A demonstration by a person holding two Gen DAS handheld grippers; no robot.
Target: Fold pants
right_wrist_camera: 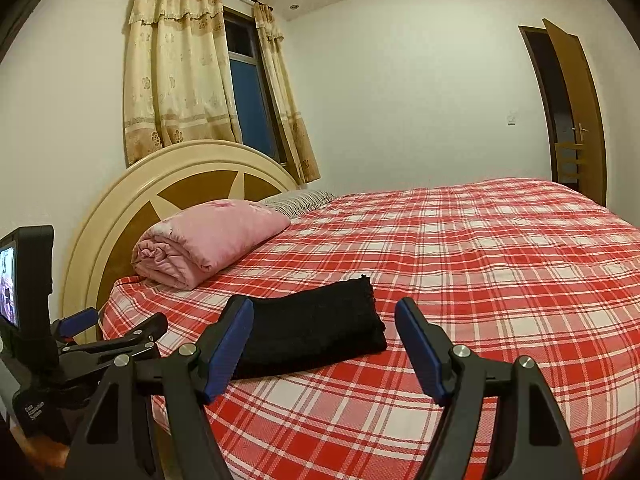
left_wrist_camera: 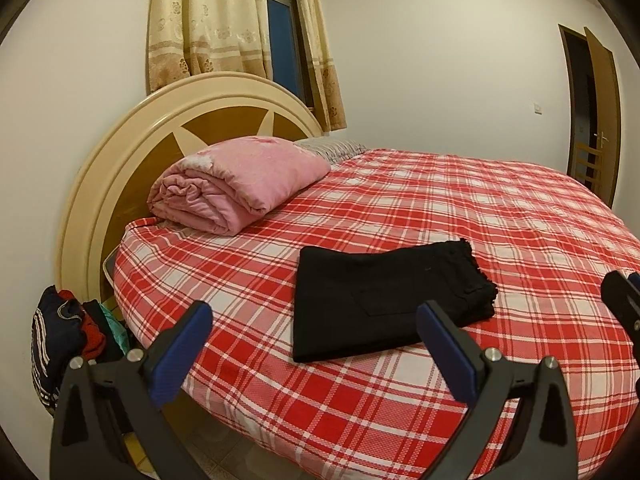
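1. While both my grippers hang short of the bed's near edge, the black pants (left_wrist_camera: 384,296) lie folded into a compact rectangle on the red-and-white plaid bedsheet (left_wrist_camera: 500,208), near the side of the bed closest to me.
2. My left gripper (left_wrist_camera: 312,344) stands wide open, its blue pads parted and nothing between them; the pants lie beyond its fingertips, untouched.
3. My right gripper (right_wrist_camera: 324,340) is also spread wide and holds nothing; from its own camera the folded pants (right_wrist_camera: 312,328) sit on the sheet just past its left finger, apart from the pads.
4. From the right wrist view, my left gripper shows at the left edge, with a small lit screen (right_wrist_camera: 8,284) on its body.
5. A rolled pink quilt (left_wrist_camera: 236,184) rests at the head of the bed, against the round cream-and-brown headboard (left_wrist_camera: 132,144), well apart from the pants.
6. A striped pillow (left_wrist_camera: 336,148) lies behind the quilt.
7. Some bundled clothes (left_wrist_camera: 68,328) sit beside the bed, below the headboard.
8. Cream floral curtains (left_wrist_camera: 200,24) hang behind the headboard, and a brown door (left_wrist_camera: 600,112) stands open at the far right.
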